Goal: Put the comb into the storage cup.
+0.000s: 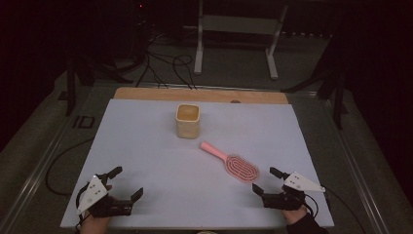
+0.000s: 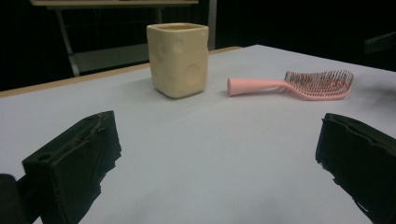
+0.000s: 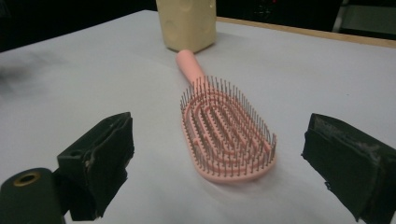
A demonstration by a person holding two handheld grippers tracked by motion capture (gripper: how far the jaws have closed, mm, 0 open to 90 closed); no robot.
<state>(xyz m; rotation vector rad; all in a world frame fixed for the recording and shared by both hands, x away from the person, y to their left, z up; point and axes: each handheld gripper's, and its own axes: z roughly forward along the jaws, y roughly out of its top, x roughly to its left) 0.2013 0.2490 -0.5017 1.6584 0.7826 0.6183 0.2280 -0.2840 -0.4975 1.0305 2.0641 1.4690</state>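
- Pink hairbrush (image 1: 234,163) flat on white table (image 1: 160,146), bristles up, handle toward 10 o'clock, head toward 4 o'clock.
- Right gripper (image 1: 269,180) at 4 o'clock of brush head, just beside it, not touching; jaws wide, nothing held.
- In right gripper view, brush (image 3: 224,133) between the jaws' lines, slightly ahead.
- Left gripper (image 1: 127,182) well apart at 8 o'clock of brush; jaws wide, empty.
- Cream cup (image 1: 187,120) upright near handle tip, at 11 o'clock.

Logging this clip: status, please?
Left tongs open, empty. Right tongs open beside the pink plastic hairbrush, bristles up, untouched. Cream ceramic cup upright beyond the handle. Nothing between.
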